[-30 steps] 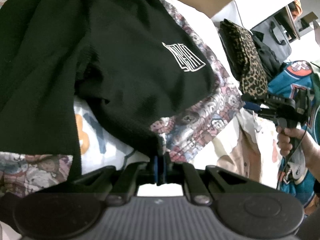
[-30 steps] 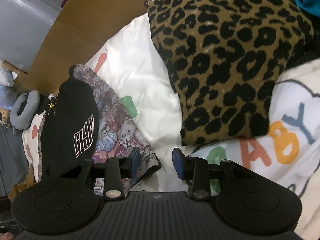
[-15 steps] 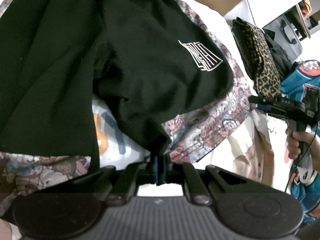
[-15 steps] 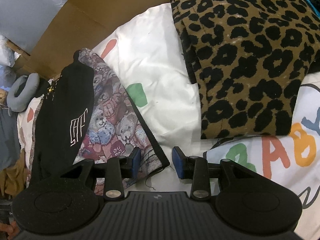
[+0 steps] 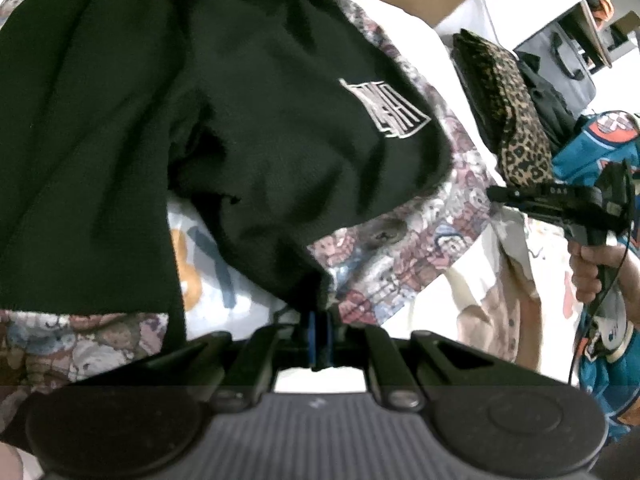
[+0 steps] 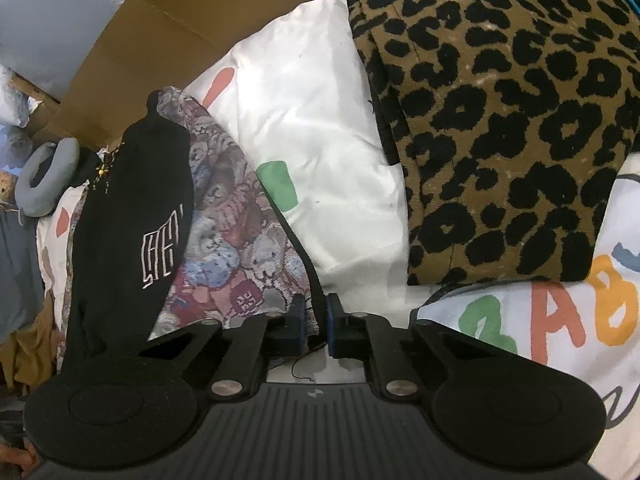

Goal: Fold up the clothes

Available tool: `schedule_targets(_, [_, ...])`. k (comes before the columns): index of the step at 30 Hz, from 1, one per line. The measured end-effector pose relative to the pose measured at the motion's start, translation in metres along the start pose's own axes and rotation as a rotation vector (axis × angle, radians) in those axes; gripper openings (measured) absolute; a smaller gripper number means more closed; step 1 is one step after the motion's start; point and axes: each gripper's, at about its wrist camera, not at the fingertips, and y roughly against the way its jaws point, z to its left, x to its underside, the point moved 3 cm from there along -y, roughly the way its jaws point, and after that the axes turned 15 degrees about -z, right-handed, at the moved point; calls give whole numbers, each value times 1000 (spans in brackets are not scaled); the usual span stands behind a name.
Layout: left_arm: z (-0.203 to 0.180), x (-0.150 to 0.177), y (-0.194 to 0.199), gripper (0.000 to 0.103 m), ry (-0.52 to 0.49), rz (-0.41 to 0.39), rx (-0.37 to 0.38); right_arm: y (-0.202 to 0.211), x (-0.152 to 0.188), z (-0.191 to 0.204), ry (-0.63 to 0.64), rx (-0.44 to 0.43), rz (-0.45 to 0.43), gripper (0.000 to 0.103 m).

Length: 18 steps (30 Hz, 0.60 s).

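Black garment point(image 5: 248, 128), white outlined lettering on dark knit, draped over a bear-print tapestry textile point(image 5: 404, 248). Left wrist view: left tool point(image 5: 319, 338) clenched on a bunched corner of the black garment; beyond, the right tool point(image 5: 496, 195) held in a hand point(image 5: 592, 268), with a teal jersey point(image 5: 592, 148) behind, seen only here. Right wrist view: right tool point(image 6: 316, 322), jaws just closed, pinching the tapestry textile's dark edge; farther off, a white printed sheet point(image 6: 320, 140), leopard-print cushion point(image 6: 500, 120), cardboard point(image 6: 160, 32) and a grey neck pillow point(image 6: 48, 176), the last seen only here.
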Motion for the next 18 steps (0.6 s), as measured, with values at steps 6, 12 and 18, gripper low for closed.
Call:
schedule_targets(6, [-12, -10, 20, 8, -5, -53, 65, 22, -17, 2, -30, 0, -34, 6])
schedule_targets(12, [-13, -6, 26, 13, -13, -79, 78, 28, -31, -2, -22, 37, -63, 6])
schedule_targets(18, [-14, 13, 15, 39, -50, -21, 69, 16, -41, -9, -11, 81, -58, 6])
